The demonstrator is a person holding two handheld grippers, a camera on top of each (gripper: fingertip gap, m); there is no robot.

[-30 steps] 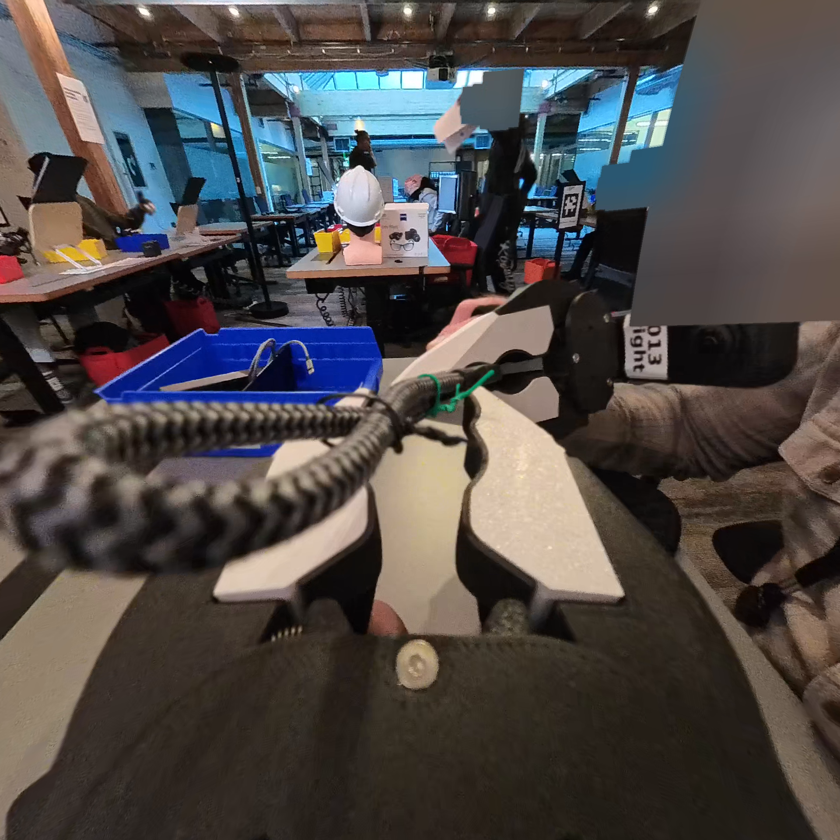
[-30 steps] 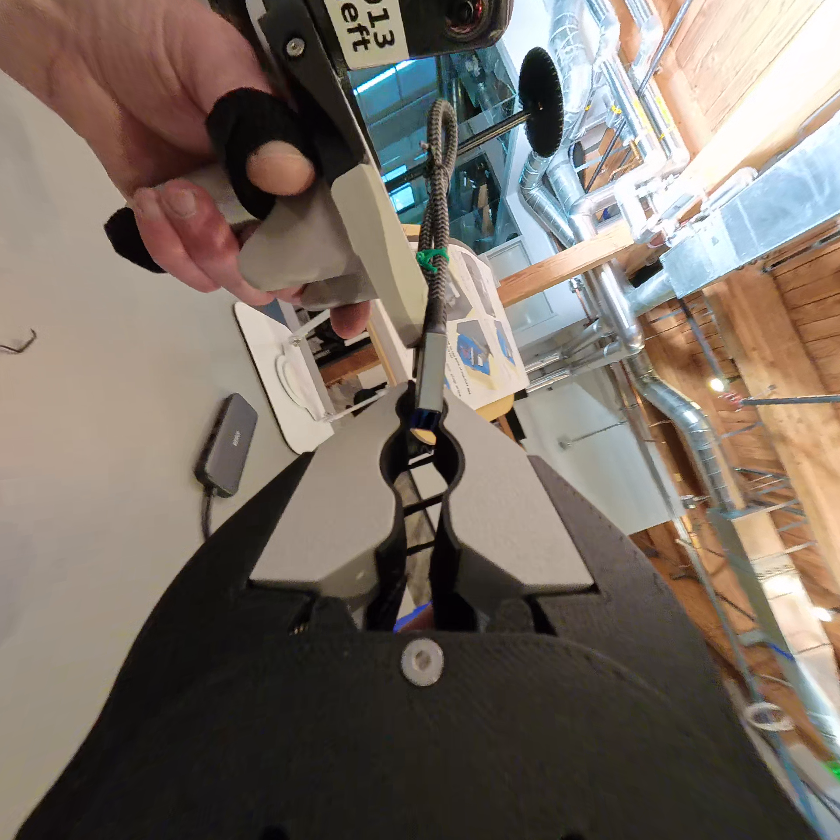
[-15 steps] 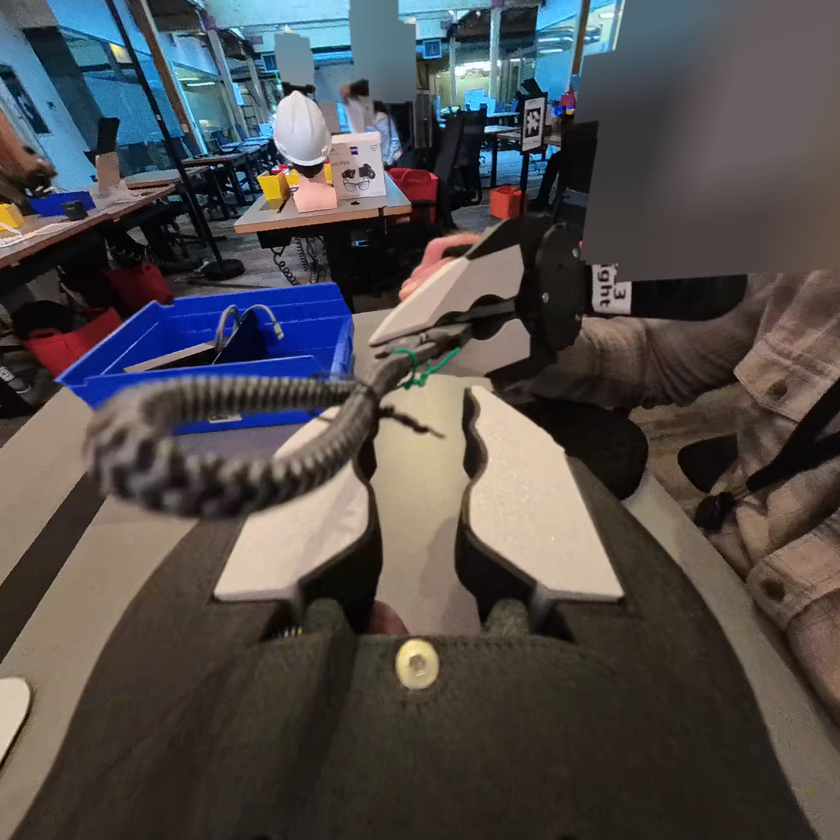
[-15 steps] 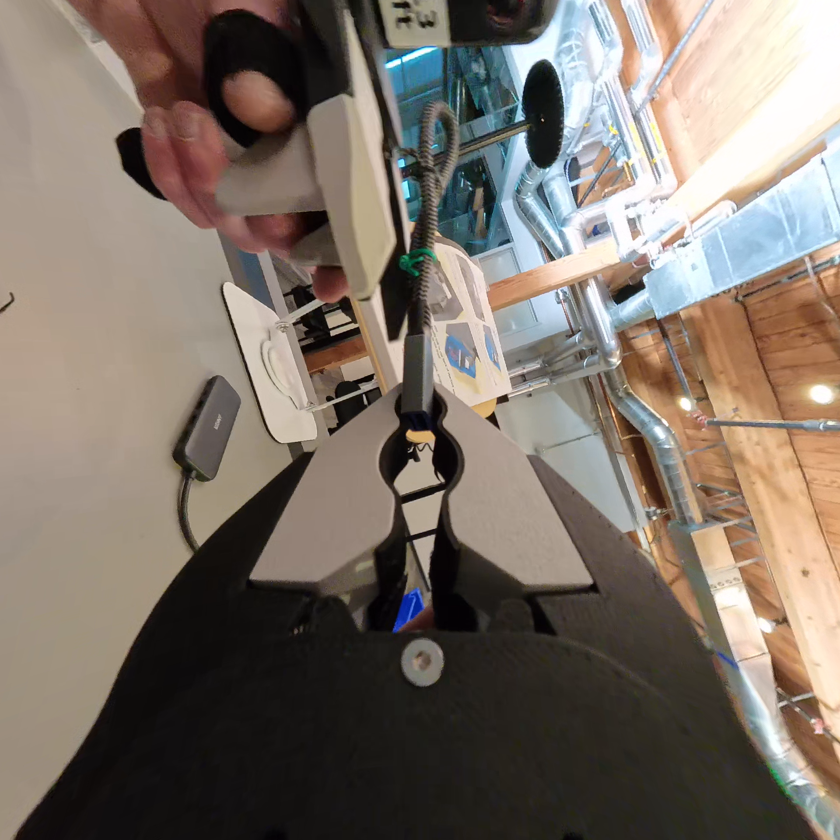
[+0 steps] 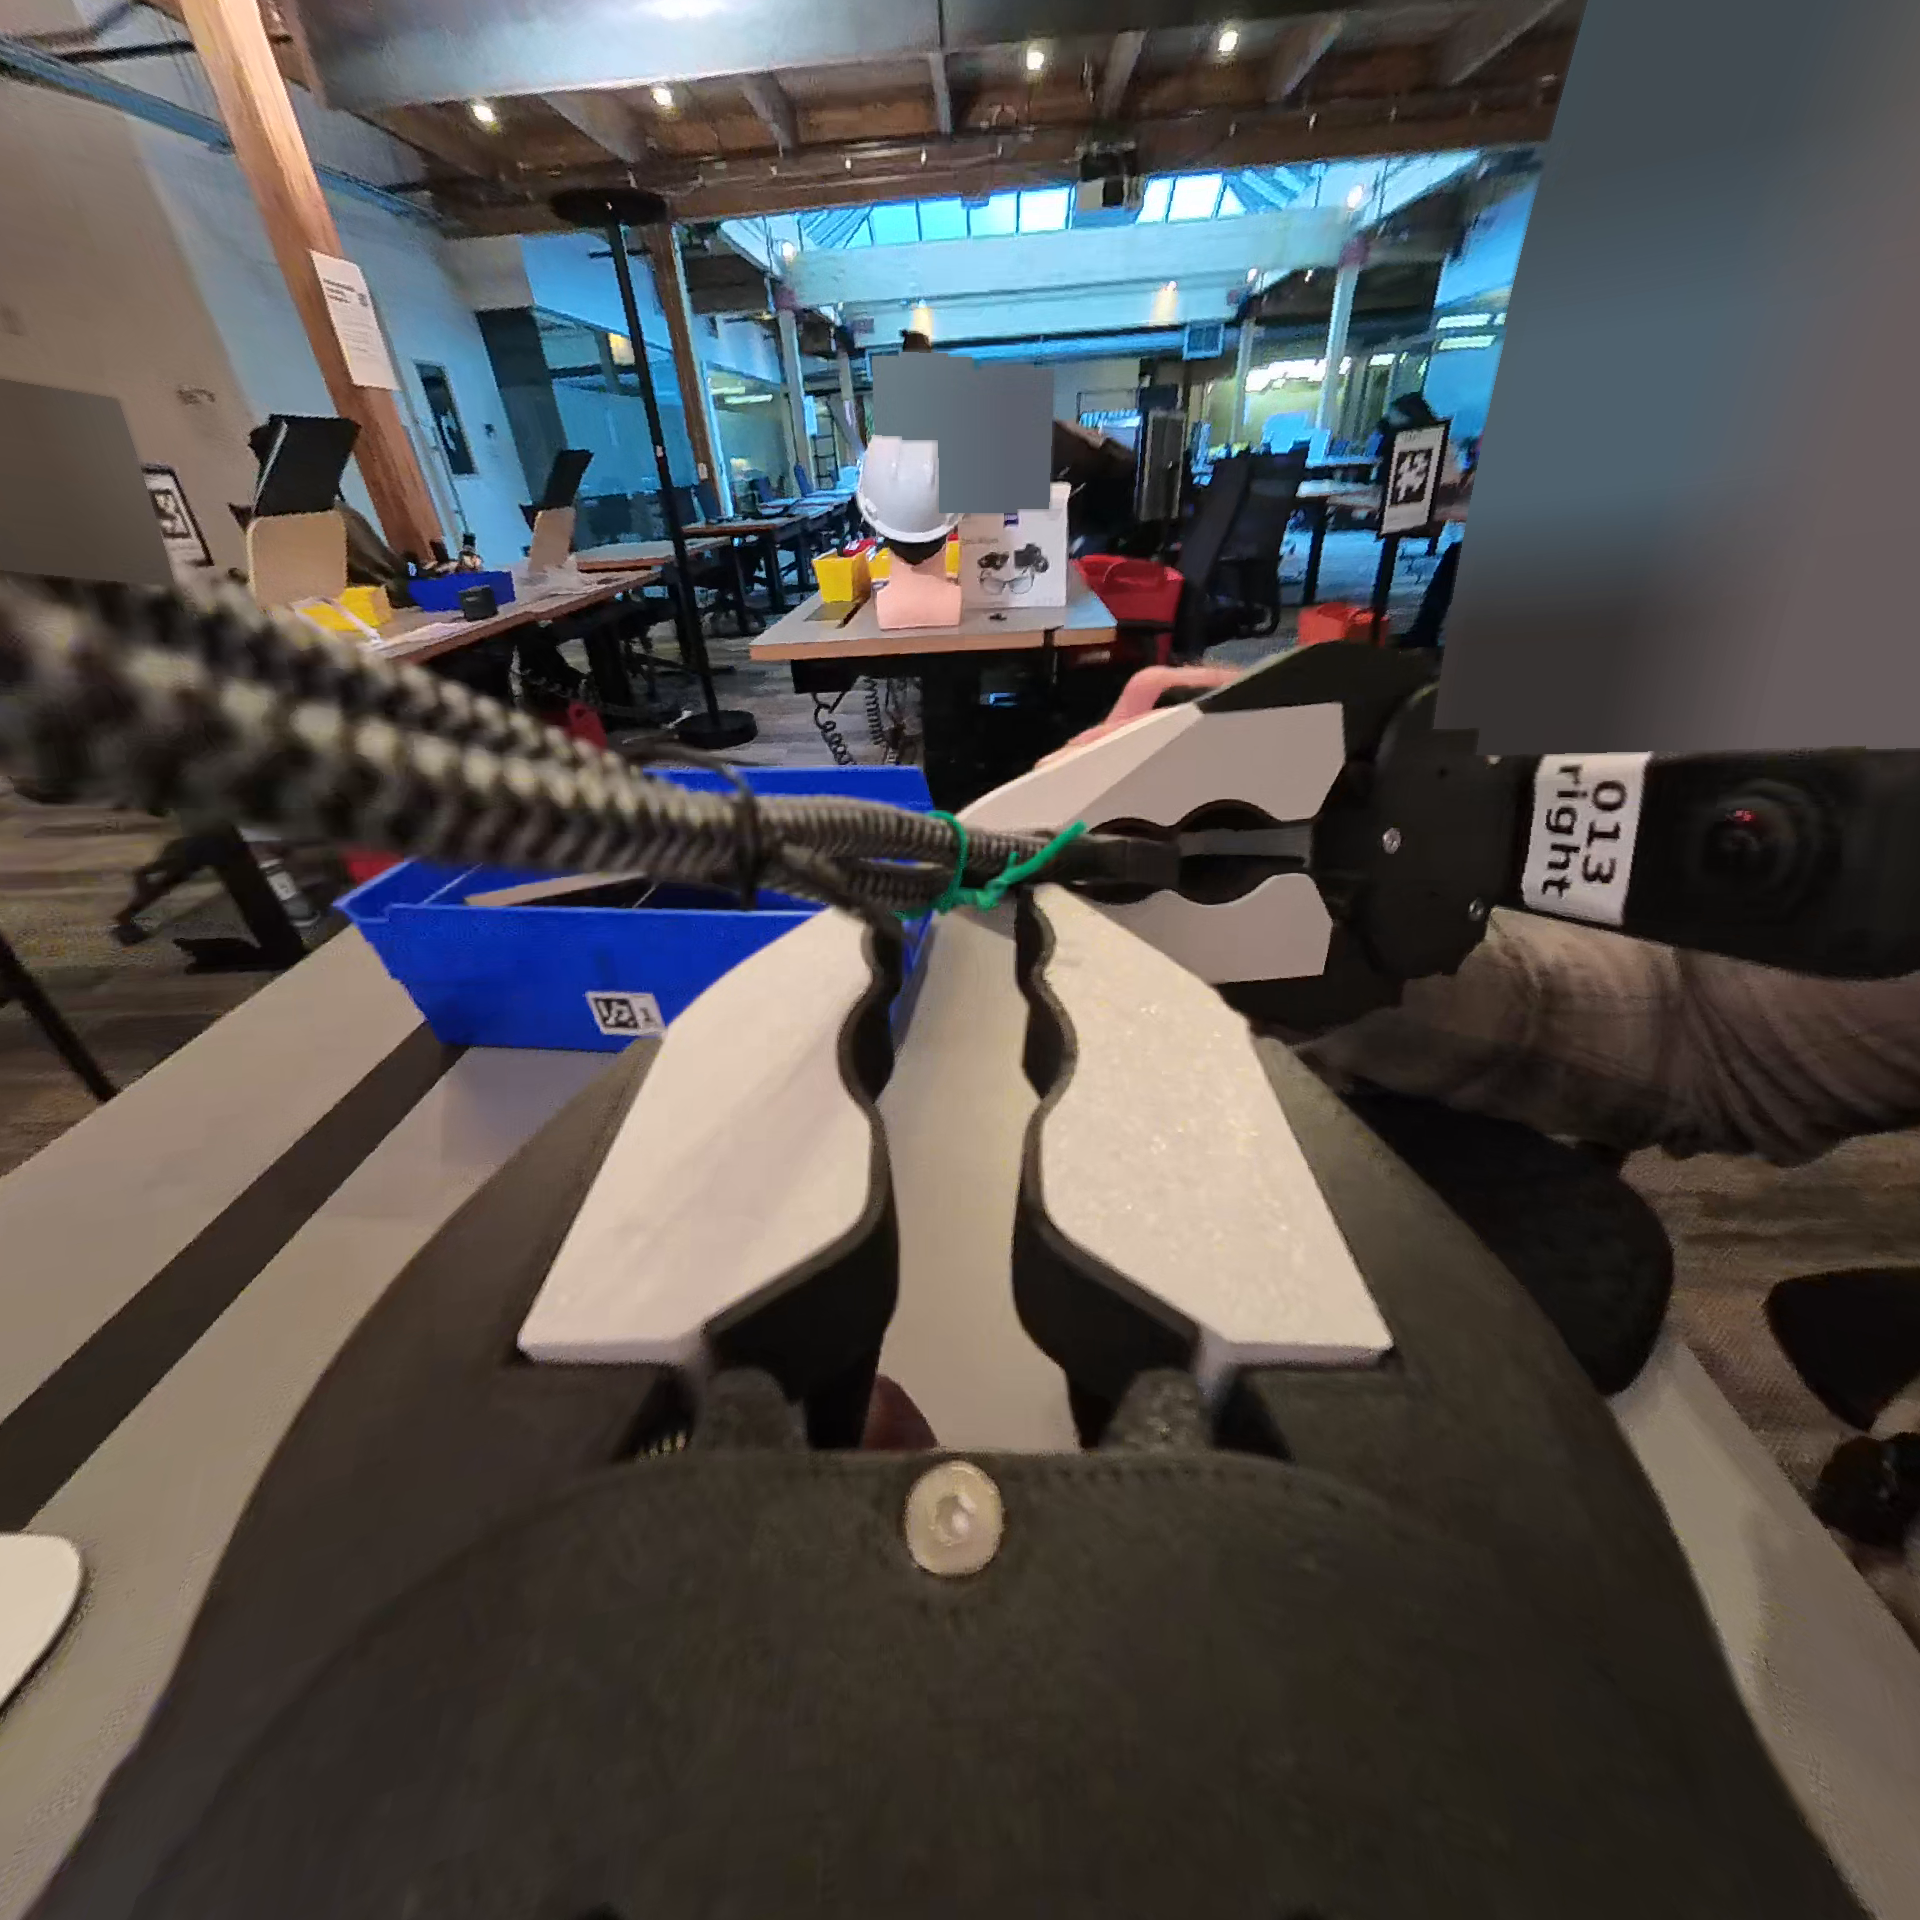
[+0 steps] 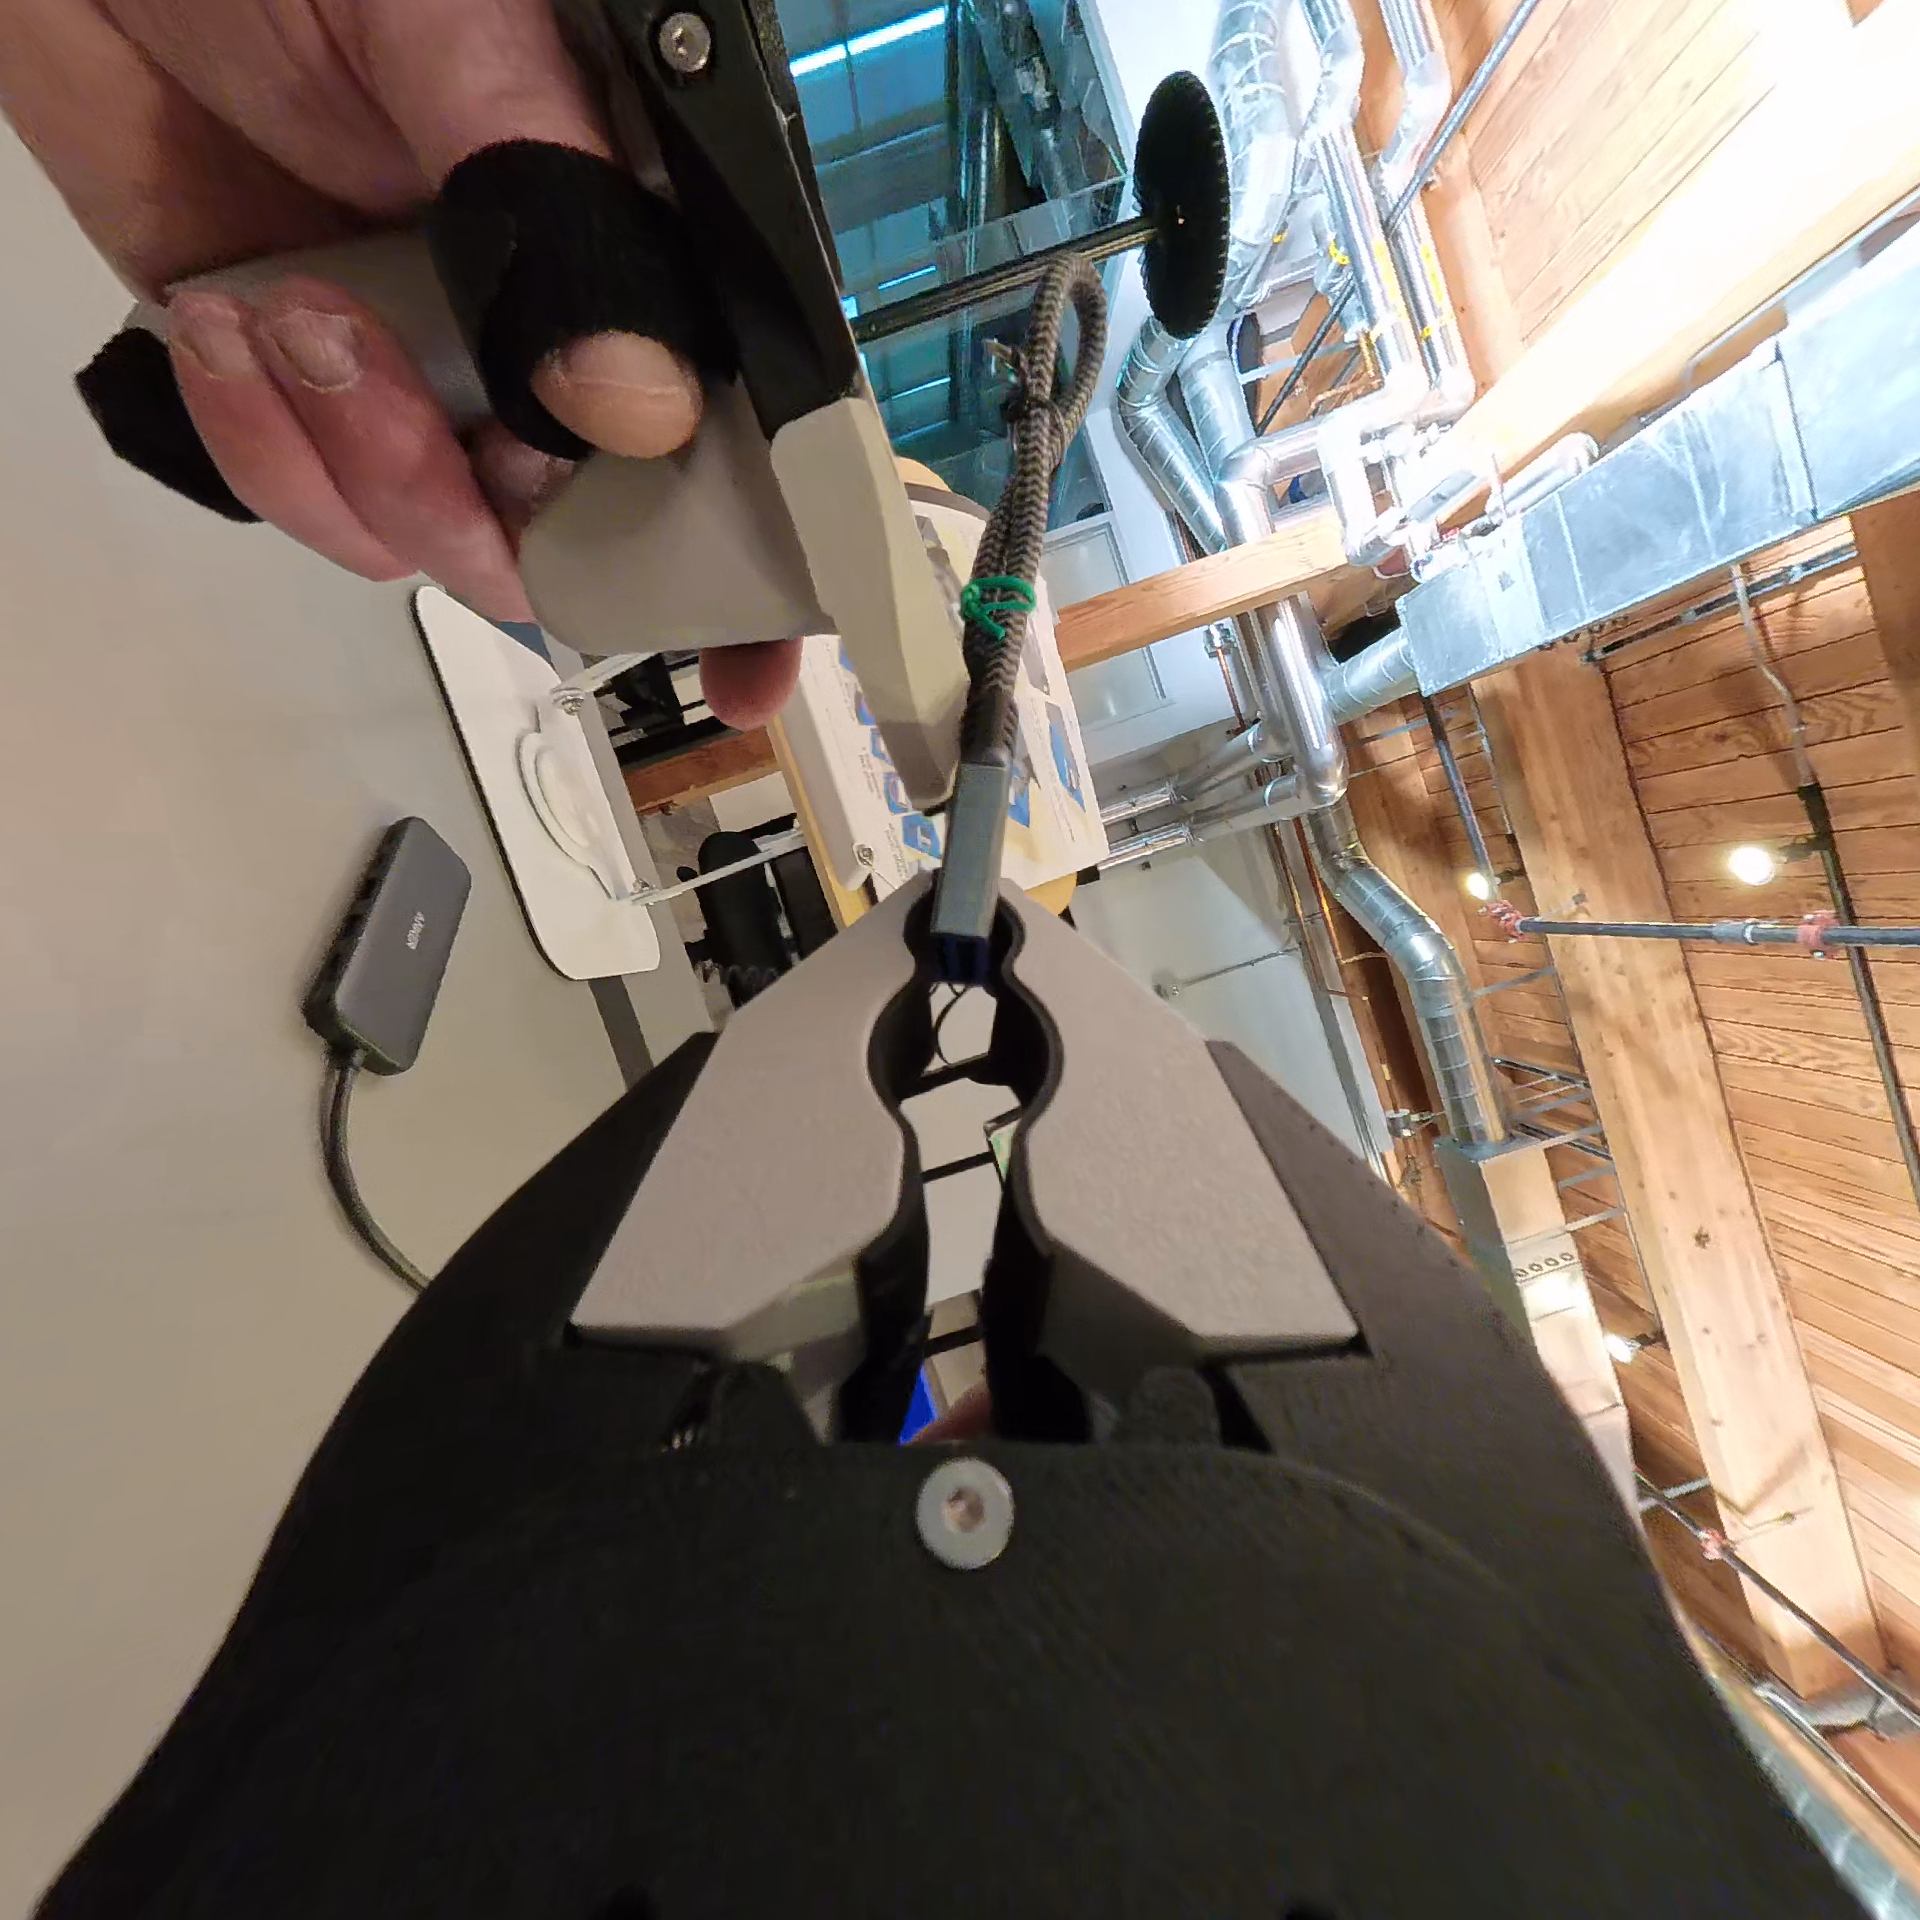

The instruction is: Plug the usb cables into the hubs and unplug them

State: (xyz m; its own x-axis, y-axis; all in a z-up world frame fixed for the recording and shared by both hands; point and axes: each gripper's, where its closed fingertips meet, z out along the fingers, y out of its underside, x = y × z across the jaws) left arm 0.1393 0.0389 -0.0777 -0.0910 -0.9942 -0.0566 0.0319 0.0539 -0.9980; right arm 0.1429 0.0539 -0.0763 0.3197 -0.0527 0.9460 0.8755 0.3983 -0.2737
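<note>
With the worktop (image 6: 156, 1039) carrying the grey hub (image 6: 390, 943) off to its left, the right claw (image 6: 961, 935) is clamping the braided cable's (image 6: 1039, 416) plug (image 6: 971, 854) at its tips while the left claw (image 5: 951, 935) is gaping empty beside it, so squaring the plug to a port first is looking wise.

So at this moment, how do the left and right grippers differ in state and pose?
The right gripper is shut on the USB plug of the braided cable; the left gripper is open, gripping nothing, with the cable crossing just past its tips. The right one shows side-on in the left wrist view, its fingers crossing the left's direction. Both share grey fingers on black bodies.
</note>
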